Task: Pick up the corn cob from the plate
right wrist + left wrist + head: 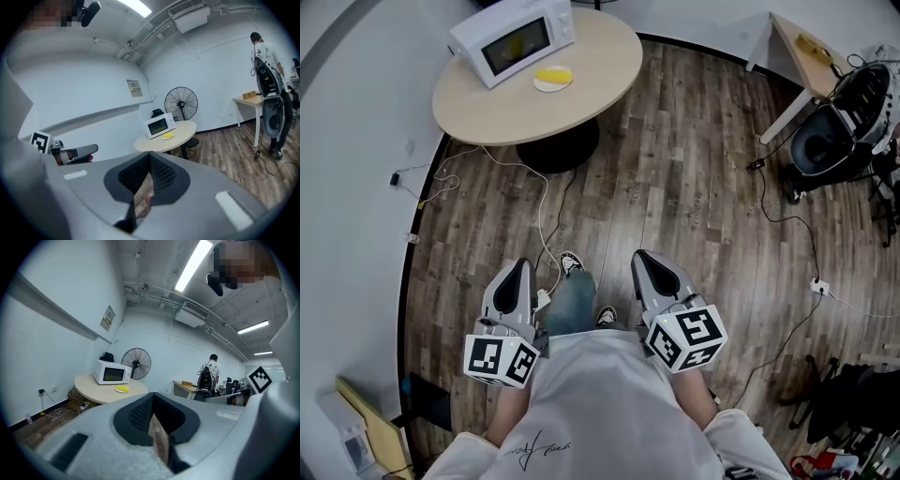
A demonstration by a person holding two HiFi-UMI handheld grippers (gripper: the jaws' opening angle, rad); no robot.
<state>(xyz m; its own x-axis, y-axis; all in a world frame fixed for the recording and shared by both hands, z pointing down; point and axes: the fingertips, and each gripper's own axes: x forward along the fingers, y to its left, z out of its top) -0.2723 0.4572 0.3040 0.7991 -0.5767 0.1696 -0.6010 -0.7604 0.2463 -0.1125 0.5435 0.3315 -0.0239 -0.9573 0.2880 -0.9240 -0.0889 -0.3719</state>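
Corn cob lies on plate on round table, just beside microwave. Left gripper and right gripper are both closed and empty, over wooden floor, well apart from the table.

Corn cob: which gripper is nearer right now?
Left, slightly. The left gripper sits almost straight back from the corn cob; the right gripper is back and off to the side.
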